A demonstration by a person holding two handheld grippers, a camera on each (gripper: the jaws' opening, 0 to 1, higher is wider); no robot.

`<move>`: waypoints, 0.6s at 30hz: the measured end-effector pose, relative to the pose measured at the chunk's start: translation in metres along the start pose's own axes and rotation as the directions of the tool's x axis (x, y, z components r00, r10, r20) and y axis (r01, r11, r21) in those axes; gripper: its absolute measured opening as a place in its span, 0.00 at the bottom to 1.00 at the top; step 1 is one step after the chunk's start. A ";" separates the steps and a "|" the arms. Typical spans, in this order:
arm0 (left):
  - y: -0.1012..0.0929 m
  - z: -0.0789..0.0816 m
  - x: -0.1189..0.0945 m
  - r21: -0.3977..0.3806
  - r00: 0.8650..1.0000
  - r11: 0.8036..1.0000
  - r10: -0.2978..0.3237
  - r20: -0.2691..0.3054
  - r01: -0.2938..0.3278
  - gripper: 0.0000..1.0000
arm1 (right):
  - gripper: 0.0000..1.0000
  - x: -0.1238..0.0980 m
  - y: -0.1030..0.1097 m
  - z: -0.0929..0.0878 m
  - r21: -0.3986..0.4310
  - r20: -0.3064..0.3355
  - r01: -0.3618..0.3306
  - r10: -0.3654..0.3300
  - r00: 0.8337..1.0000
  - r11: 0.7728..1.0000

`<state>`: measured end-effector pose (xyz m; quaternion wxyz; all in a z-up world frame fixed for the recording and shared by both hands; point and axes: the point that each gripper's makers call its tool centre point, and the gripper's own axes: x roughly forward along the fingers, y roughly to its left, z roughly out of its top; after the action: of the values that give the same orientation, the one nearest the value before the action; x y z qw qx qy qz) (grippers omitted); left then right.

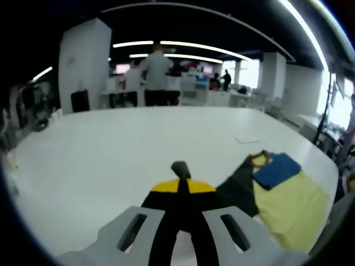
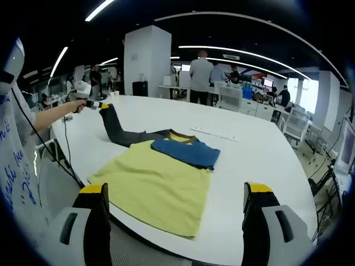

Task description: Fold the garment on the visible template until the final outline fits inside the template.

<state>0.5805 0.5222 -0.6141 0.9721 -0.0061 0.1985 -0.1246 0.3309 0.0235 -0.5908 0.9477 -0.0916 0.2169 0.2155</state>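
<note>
left gripper clamped on dark sleeve, right gripper jaws apart, no legible writing

A person in grey stands beyond the white table, near office desks.

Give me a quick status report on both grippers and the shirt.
Left gripper shut on dark grey sleeve, pulled out across white table. Right gripper open, clear of yellow T-shirt. Blue sleeve already folded in. Nothing blocking.
</note>
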 end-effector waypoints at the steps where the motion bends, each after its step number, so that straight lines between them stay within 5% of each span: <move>1: -0.002 0.002 0.000 0.001 1.000 1.000 -0.004 0.005 0.004 0.00 | 1.00 0.000 0.001 0.000 0.004 0.004 -0.004 0.004 1.000 1.000; 18: -0.036 0.036 0.000 0.001 0.998 0.999 -0.032 0.056 0.032 0.00 | 1.00 -0.006 -0.001 -0.002 -0.002 0.028 -0.033 0.033 0.999 0.999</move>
<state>0.5861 0.4859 -0.5788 0.9752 -0.0126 0.1710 -0.1401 0.3256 0.0201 -0.5895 0.9469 -0.0856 0.2050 0.2326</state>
